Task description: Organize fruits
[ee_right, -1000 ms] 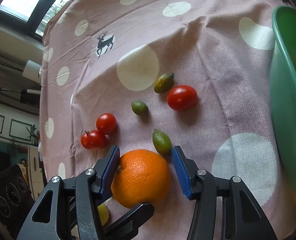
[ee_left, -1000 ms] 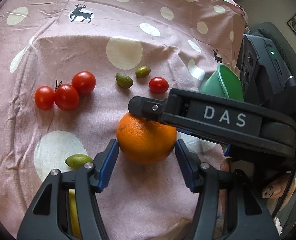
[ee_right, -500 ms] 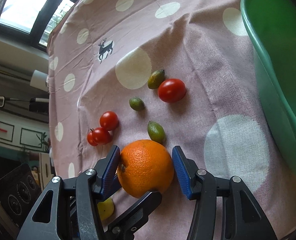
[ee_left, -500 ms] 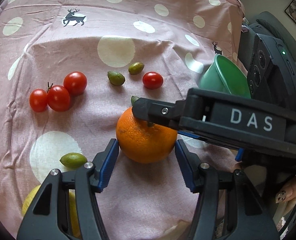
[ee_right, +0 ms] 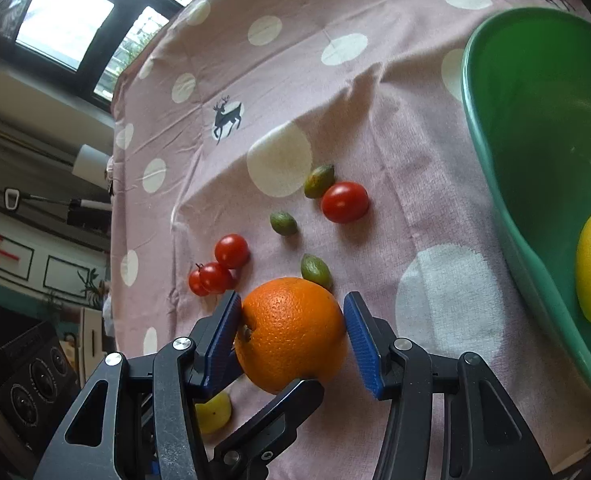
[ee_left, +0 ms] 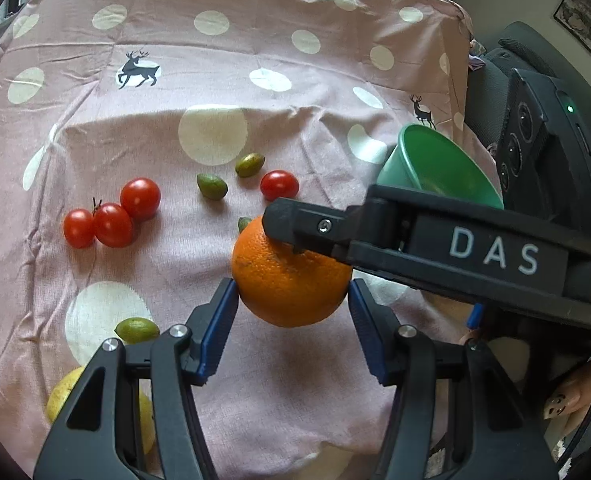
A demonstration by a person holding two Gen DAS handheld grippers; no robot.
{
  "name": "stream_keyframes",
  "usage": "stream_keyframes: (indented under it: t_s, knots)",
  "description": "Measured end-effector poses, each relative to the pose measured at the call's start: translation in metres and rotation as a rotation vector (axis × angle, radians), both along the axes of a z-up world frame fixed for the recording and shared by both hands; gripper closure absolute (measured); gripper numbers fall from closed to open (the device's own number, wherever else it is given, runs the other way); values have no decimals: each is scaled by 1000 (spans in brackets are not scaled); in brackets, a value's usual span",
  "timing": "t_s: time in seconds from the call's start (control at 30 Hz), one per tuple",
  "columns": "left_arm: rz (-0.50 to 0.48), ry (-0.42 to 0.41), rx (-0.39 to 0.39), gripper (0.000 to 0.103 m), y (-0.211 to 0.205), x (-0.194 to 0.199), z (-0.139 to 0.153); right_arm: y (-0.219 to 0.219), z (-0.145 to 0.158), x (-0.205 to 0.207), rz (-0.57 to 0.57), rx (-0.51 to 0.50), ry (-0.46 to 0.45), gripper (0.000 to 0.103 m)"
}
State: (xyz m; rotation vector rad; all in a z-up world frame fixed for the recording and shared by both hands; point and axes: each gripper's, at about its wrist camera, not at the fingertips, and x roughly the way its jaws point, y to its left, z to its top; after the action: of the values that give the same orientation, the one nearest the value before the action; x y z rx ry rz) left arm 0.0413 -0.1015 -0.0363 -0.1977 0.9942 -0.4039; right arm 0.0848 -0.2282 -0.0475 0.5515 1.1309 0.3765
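Both grippers bracket one orange [ee_right: 291, 332]: right gripper [ee_right: 292, 334] pinches it, left gripper [ee_left: 293, 328] stands open; transfer to the green bowl [ee_right: 491, 128] is called for.

Both tools share one build: black plastic frames with triangular cut-outs, silver screw heads at the pivots, and ribbed blue pads lining the fingers. The left tool [ee_left: 293, 312] and right tool [ee_right: 293, 330] match. The right tool's finger bears white letters "DAS". A bare hand [ee_left: 571, 396] shows painted nails with small dark marks.
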Motion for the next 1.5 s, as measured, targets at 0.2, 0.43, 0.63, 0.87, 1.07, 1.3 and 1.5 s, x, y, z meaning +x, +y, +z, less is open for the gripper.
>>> stream_keyframes:
  t_s: [0.2,0.43,0.63,0.87,1.07,1.3,1.5]
  knots:
    - [-22,-98,8,46,-14,-2,25,-16,26,-9,-33,30,-92,49]
    - [-90,-185,34,47,-42,-2,44,-45,51,-20,-102,57,-183,49]
    - [-177,-242,52,47,-69,0,54,-78,61,-31,-198,79,-239,49]
    - [-263,-251,68,47,-97,6,55,-111,61,-37,-296,108,-255,49]
    - [-312,-258,87,48,-120,16,53,-129,57,-39,-374,97,-251,49]
    - [-364,-223,61,48,-140,28,44,-150,46,-39,-449,94,-217,49]
    - [-403,-210,50,48,-154,32,40,-165,40,-41,-512,85,-208,48]
